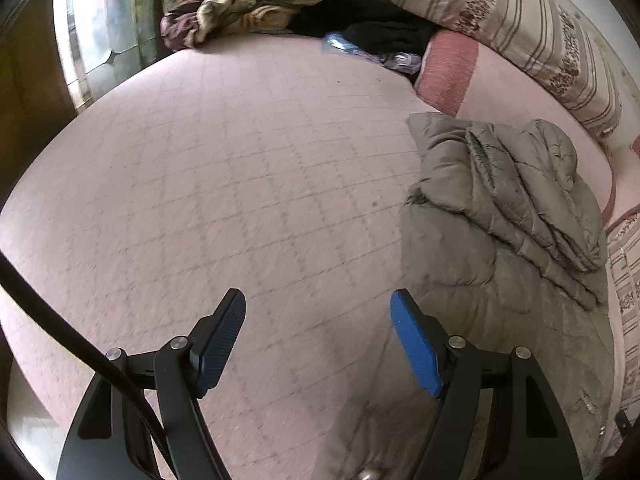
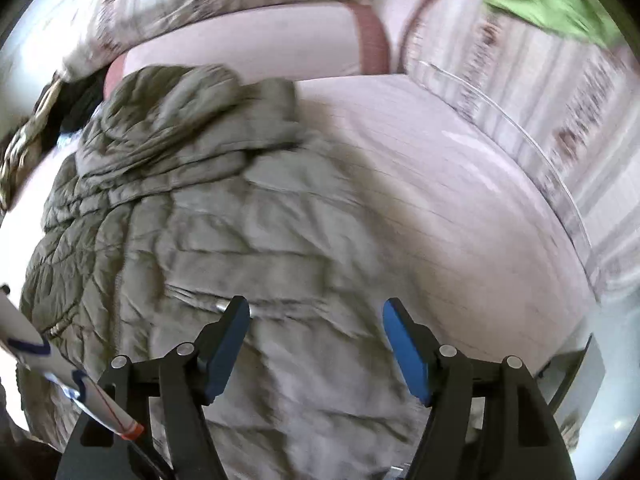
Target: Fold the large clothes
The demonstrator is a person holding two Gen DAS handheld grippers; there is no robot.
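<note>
Left wrist view: your left gripper (image 1: 318, 308) is hovering with its jaws apart and nothing between them, over the pink quilted bedspread (image 1: 224, 184). To its right, the olive puffer jacket (image 1: 500, 216) is lying partly folded. Farther off, a brown patterned blanket (image 1: 256, 4) and dark clothes (image 1: 376, 20) are sitting by a striped pillow (image 1: 520, 28). Your right gripper (image 2: 316, 308) is also standing open and empty above the jacket (image 2: 192, 216); that view is blurring.

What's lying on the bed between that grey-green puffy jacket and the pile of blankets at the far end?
Nothing: in the left wrist view, only bare pink quilted bedspread stretches between the jacket and the blanket pile.
</note>
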